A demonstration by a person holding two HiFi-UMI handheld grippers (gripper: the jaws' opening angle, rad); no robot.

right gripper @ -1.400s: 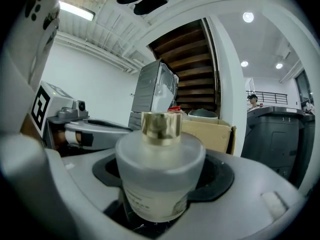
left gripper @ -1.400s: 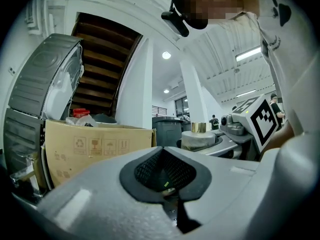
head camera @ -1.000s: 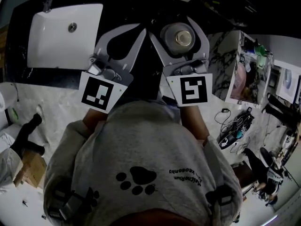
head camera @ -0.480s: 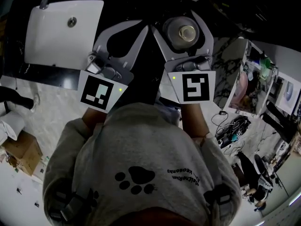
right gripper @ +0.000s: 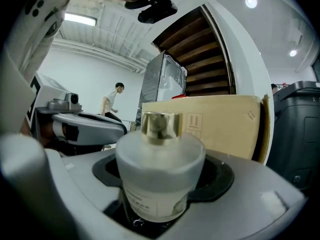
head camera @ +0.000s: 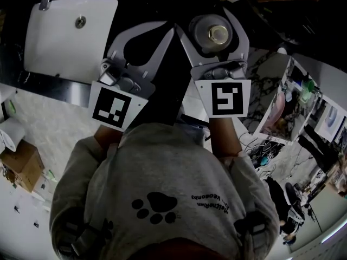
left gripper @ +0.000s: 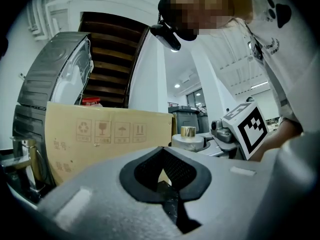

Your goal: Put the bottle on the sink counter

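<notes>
The right hand-held gripper (head camera: 208, 18) clamps the bottle (right gripper: 160, 171) over the dark surface (head camera: 165, 91), right of the sink (head camera: 59, 42). The left hand-held gripper (head camera: 166, 33) is closed, empty.

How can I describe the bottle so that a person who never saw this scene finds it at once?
In the head view, find the white sink at upper left, then go right over the black counter to the right gripper. The bottle stands between its jaws: squat frosted glass with a gold cap, while the left gripper beside it holds nothing.
</notes>
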